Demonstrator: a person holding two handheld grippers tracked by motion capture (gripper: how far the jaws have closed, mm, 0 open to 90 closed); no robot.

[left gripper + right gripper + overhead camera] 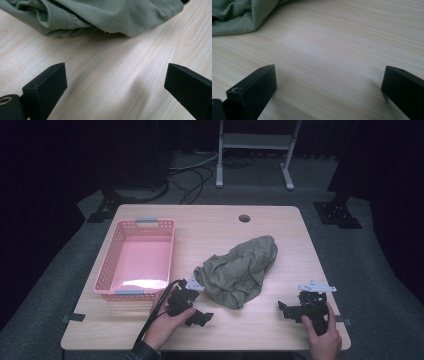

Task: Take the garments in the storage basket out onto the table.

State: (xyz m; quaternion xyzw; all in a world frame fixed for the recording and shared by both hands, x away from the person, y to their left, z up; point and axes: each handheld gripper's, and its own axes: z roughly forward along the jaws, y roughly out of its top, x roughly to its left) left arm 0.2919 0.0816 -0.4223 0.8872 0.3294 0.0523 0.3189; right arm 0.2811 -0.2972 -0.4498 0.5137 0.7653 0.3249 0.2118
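From above I see the pink basket (136, 257) left of the green garment (239, 270); my left claw (115, 82) and right claw (329, 85) gape open over bare tabletop (260, 325), close-ups showing garment stitching, no legible writing.

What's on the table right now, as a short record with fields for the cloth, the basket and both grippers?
cloth: olive green garment, crumpled at mid-table
basket: pink basket, empty, left of the cloth
left gripper: open, near the cloth's front edge, not touching it
right gripper: open, on bare table right of the cloth
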